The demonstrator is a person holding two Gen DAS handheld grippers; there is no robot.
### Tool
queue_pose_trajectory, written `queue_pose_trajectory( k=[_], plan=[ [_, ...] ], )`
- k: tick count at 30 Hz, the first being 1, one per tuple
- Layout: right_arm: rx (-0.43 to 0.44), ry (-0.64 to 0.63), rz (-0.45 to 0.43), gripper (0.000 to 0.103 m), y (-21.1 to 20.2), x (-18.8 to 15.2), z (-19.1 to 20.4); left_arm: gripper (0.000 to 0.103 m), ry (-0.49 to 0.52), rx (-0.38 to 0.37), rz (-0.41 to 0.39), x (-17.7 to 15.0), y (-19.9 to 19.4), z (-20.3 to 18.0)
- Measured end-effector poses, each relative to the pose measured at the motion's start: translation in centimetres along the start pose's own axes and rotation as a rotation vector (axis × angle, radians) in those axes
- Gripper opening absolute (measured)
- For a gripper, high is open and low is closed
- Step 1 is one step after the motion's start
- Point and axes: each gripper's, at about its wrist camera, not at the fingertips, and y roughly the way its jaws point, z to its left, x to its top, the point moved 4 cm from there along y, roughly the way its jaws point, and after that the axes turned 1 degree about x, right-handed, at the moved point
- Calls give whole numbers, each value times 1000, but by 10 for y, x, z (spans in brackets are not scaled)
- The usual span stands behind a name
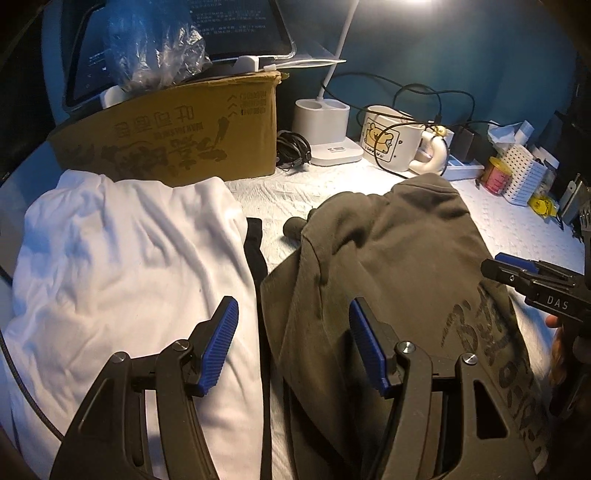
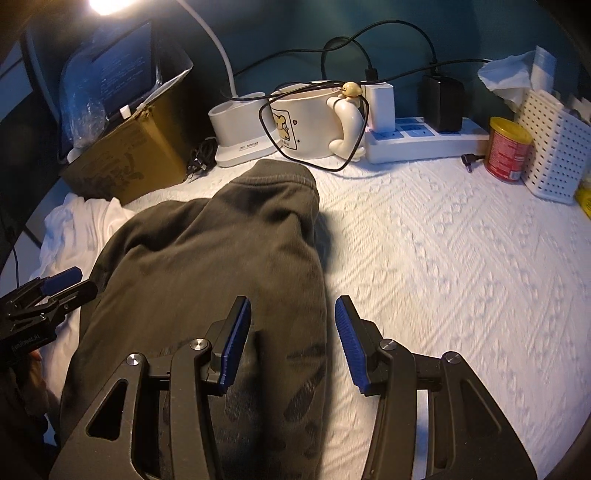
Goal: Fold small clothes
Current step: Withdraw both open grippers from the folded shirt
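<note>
Left wrist view first: my left gripper (image 1: 293,332) hangs with its jaws apart and nothing between the pads, above the seam where the white garment (image 1: 122,258) meets the dark grey garment (image 1: 388,258). Both lie on the white textured cloth covering the counter (image 1: 280,192), white one to the left, grey one to the right, with a strip of black fabric (image 1: 255,251) between them. The grey garment shows printed lettering near its right edge.

In the right wrist view, my right gripper (image 2: 293,332) is also spread wide and holds nothing; its left pad sits over the grey garment's edge, its right pad over bare cloth.

Containers along the back: a cardboard box (image 1: 177,136) carries a crinkled clear plastic bag (image 1: 155,48) and a tablet (image 1: 236,26) leaning on a white stand. The lamp base (image 1: 325,125) has two cup wells; I cannot tell what is in them. A cream mug (image 2: 303,125) with a cartoon print has a black cable (image 2: 273,136) draped over it. A perforated white basket (image 2: 554,147) stands beside a red and yellow can (image 2: 508,151), its contents unclear.
</note>
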Motion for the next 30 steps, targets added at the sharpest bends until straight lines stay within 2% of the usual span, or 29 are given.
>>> queue_pose_trajectory(
  k=[19,30],
  plan=[
    [-31,-8,-31,50,-58,-44,-3,63,20,-36,-46,-33,-46,-25],
    [-50,7,-52,50,-89,-68,-9,63,63,-65,-58,-52,-67,-50]
  ],
)
